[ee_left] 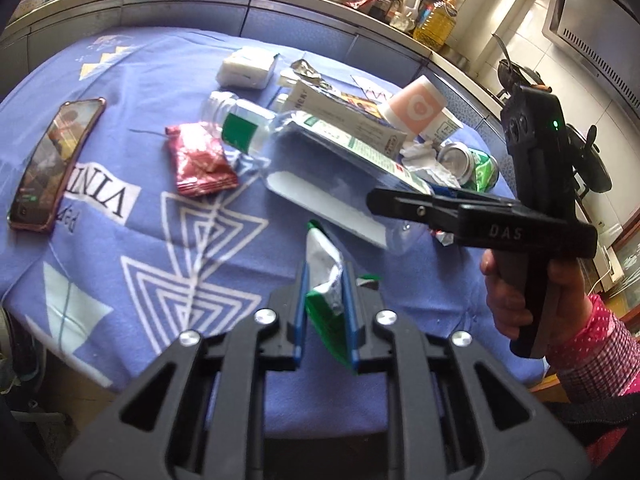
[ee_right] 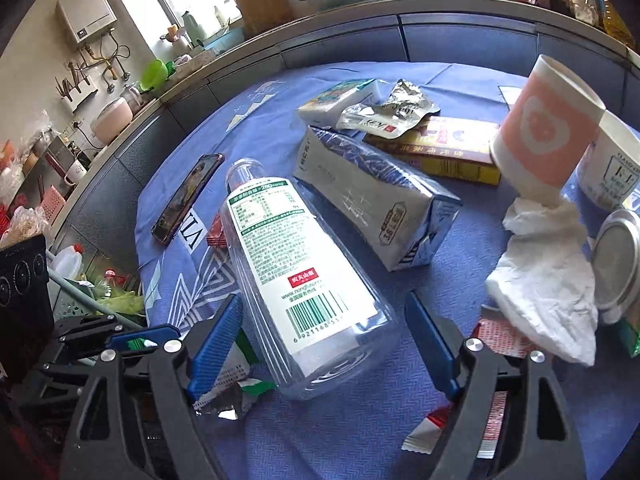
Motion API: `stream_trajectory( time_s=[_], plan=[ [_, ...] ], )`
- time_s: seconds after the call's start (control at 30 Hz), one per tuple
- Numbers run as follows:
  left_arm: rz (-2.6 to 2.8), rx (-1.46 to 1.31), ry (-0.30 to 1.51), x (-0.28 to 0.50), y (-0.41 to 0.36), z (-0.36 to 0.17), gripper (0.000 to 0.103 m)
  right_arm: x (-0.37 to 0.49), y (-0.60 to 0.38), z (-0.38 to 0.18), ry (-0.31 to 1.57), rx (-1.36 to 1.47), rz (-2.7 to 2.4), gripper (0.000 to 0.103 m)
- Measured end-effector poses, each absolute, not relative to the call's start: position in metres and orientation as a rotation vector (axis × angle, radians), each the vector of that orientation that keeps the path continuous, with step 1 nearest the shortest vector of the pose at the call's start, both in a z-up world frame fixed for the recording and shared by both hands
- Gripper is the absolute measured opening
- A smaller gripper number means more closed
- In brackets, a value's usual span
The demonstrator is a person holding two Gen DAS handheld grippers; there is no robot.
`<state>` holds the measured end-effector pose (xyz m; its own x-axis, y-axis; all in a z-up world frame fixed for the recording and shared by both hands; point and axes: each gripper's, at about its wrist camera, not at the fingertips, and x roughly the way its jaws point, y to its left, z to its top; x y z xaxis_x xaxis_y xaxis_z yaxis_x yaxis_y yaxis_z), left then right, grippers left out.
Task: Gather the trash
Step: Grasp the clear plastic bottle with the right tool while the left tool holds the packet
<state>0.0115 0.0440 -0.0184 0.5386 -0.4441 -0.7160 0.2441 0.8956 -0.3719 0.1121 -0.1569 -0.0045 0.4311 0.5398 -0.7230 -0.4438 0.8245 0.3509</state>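
The left gripper (ee_left: 325,280) tilts down toward the blue tablecloth (ee_left: 120,240), its blue pads clenched on a green-and-white wrapper (ee_left: 326,296) that stands crumpled between them, its upper end sticking out past the tips. The right gripper (ee_right: 324,320) also slants downward, gripped by a hand (ee_left: 516,292) in a pink dotted sleeve; its jaws stand wide, straddling the base of a clear plastic bottle (ee_right: 288,256) without pressing it (a gap shows on each side).

The bottle lies on its side, empty, with a white-and-green label and barcode, neck pointing away from the gripper. Just beyond the bottle lies a silver-and-blue carton (ee_right: 376,196); past that, a yellow box (ee_right: 440,148) and a foil wrapper (ee_right: 400,112). To the bottle's right sit a crumpled tissue (ee_right: 548,280), a tipped pink paper cup (ee_right: 544,132) and a can (ee_right: 616,264). To its left are a phone (ee_right: 186,196) and a red packet (ee_left: 200,160).

Free cloth lies left of the bottle toward the phone; the table's near edge runs under both grippers.
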Motion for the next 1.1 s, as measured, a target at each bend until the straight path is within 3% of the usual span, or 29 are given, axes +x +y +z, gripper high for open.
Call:
stream_trajectory(
  time_s=[0.2, 0.63, 1.1],
  plan=[
    [-0.359, -0.259, 0.893, 0.009, 0.067, -0.010, 0.015, 0.095, -0.156, 0.006, 0.899, 0.150, 0.616, 0.062],
    [-0.381, -0.236, 0.805, 0.013, 0.070, 0.025, 0.015, 0.080, -0.238, 0.036, 0.831, 0.635, 0.638, 0.060],
    [-0.505, -0.107, 0.733, 0.022, 0.006, 0.063, 0.015, 0.036, -0.322, 0.066, 0.631, 0.736, 0.506, 0.060]
  ],
)
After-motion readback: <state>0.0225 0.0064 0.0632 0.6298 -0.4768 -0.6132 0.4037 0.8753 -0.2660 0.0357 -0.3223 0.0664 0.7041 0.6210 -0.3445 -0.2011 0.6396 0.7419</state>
